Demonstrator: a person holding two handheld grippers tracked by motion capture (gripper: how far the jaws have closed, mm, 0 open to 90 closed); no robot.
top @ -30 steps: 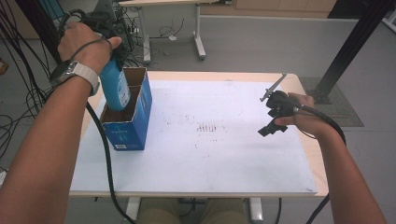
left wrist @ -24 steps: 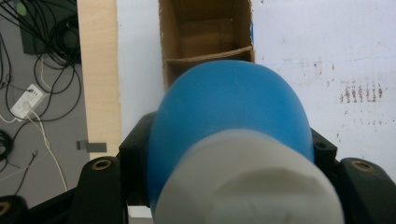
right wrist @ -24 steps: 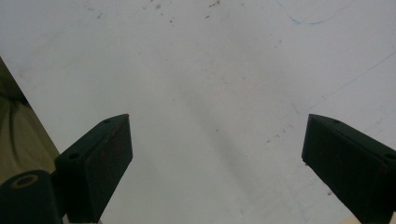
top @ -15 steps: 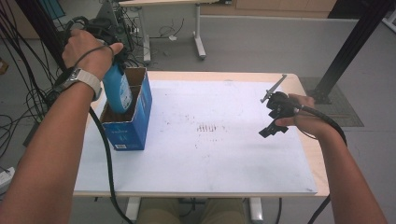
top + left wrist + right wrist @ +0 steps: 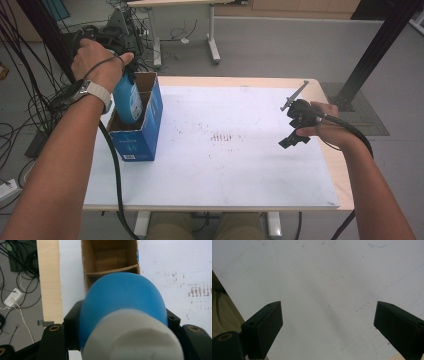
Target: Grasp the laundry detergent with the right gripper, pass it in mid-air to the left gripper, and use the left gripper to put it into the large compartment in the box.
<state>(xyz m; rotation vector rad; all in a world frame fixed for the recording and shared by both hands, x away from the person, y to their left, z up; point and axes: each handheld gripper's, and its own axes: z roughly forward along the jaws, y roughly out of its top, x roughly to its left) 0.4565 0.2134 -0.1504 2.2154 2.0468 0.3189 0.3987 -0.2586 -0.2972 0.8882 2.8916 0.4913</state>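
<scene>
While the left tongs are clamping the blue bottle near its white cap, the bottle is hanging upright, base entering the cardboard box at the tabletop's left edge. Smooth, rounded plastic is probably making it slippery; the shoulder is offering the surest hold. Right tongs are hovering released, forearm resting low.

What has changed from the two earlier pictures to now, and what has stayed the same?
The left tongs, shut on the blue bottle, have come down, so the bottle now sits deeper in the open blue box. Nothing was taken hold of or let go. The box, the table and the right tongs, open and empty over the white sheet, stayed as they were.
</scene>
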